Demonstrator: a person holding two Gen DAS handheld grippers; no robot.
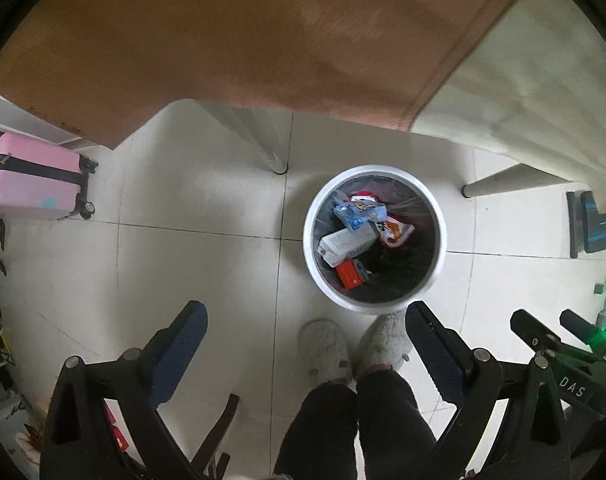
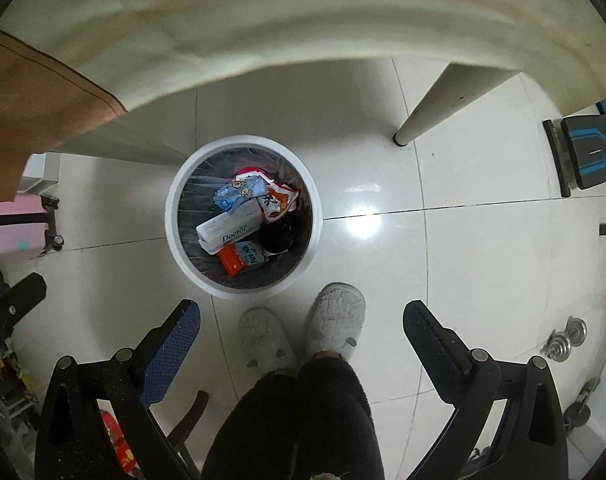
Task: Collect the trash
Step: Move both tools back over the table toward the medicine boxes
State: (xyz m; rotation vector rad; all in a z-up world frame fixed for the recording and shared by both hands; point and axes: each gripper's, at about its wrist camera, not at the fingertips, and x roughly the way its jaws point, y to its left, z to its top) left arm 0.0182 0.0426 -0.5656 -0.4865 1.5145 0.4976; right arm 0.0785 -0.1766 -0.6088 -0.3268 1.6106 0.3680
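A: We look straight down; the white bin [image 2: 243,216] stands on the tiled floor [image 2: 443,248] by the counter leg [image 2: 427,108], just ahead of our slippers [image 2: 337,320]

B: Trash inside: white "Doctor" box [image 2: 229,232], blue wrapper [image 2: 239,194], orange carton [image 2: 233,262]

A: Left tool [image 1: 307,324] jaws spread wide, nothing between them

B: Right tool [image 2: 301,322] likewise gaping and empty; pink suitcase [image 1: 37,176] well off to the left

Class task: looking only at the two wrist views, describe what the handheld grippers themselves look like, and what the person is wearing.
Each gripper, left and right, has black angular linkage arms with round silver pivot pins and two fingers faced with dark blue textured pads. The right gripper's body shows white lettering "DAS". The person wears dark trousers and fluffy pale slippers.
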